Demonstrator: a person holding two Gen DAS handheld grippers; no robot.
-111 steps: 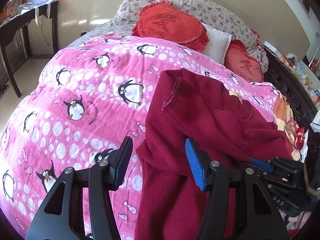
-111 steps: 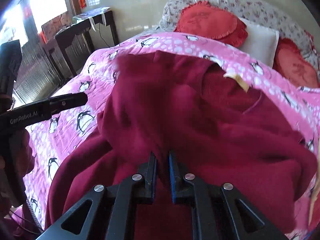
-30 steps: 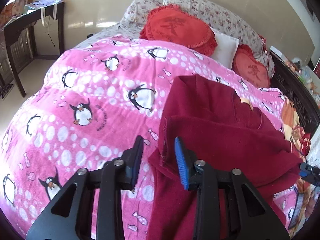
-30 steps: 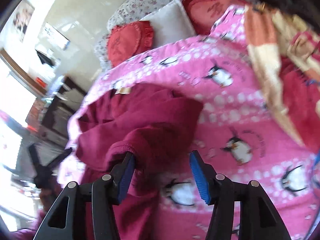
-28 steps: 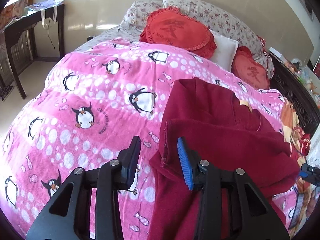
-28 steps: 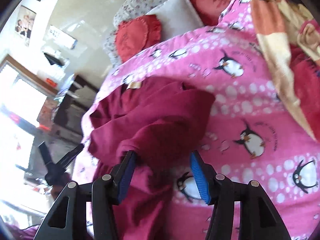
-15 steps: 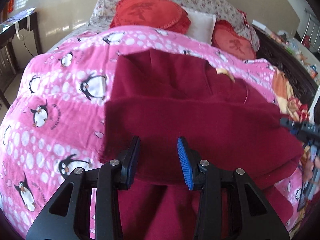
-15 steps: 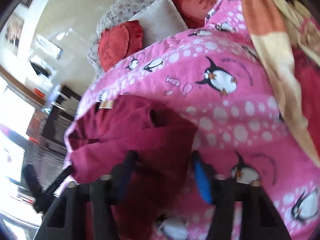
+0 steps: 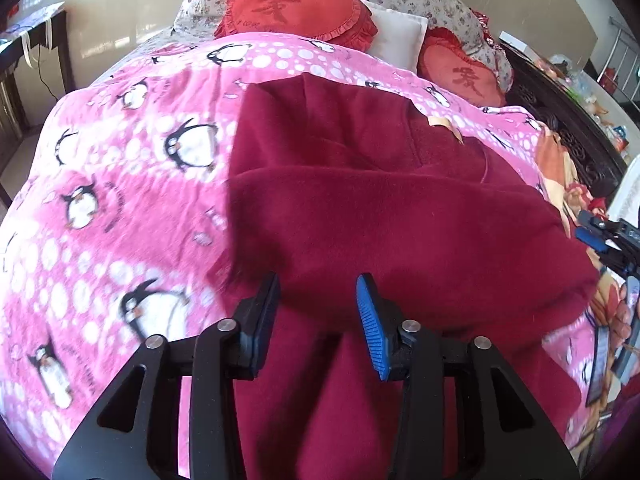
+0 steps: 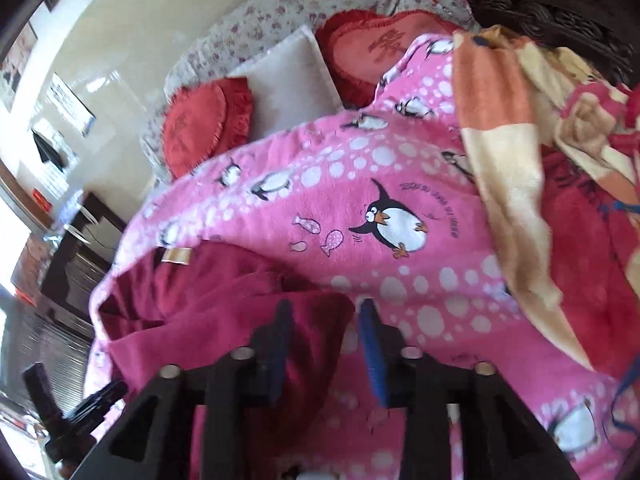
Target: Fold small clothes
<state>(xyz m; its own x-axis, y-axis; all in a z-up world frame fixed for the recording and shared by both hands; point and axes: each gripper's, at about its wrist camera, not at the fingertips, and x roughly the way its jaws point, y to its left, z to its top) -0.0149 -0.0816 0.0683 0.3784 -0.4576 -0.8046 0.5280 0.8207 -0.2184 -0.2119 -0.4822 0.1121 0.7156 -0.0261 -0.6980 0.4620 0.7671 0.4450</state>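
Observation:
A maroon fleece garment [image 9: 400, 220] lies on the pink penguin blanket [image 9: 120, 160], with a wide band of it folded across and a tan label [image 9: 440, 122] showing near the collar. My left gripper [image 9: 318, 308] hovers over the near edge of that fold. Its jaws are opening and the pads are clear of the cloth below. My right gripper [image 10: 324, 332] sits at the garment's [image 10: 208, 308] right corner. Its jaws are opening too, with that corner between them. The right gripper [image 9: 600, 236] also shows at the right edge of the left wrist view.
Red round cushions [image 9: 296, 8] and a white pillow [image 9: 396, 36] lie at the head of the bed. An orange and cream blanket [image 10: 500, 140] is heaped on the right side. A dark carved bed frame [image 9: 568, 120] runs along the right. A dark desk [image 9: 24, 52] stands far left.
The left gripper has swung right from the garment's left edge to above its folded band. The right gripper has come in onto the garment's corner, which now sits between its fingers.

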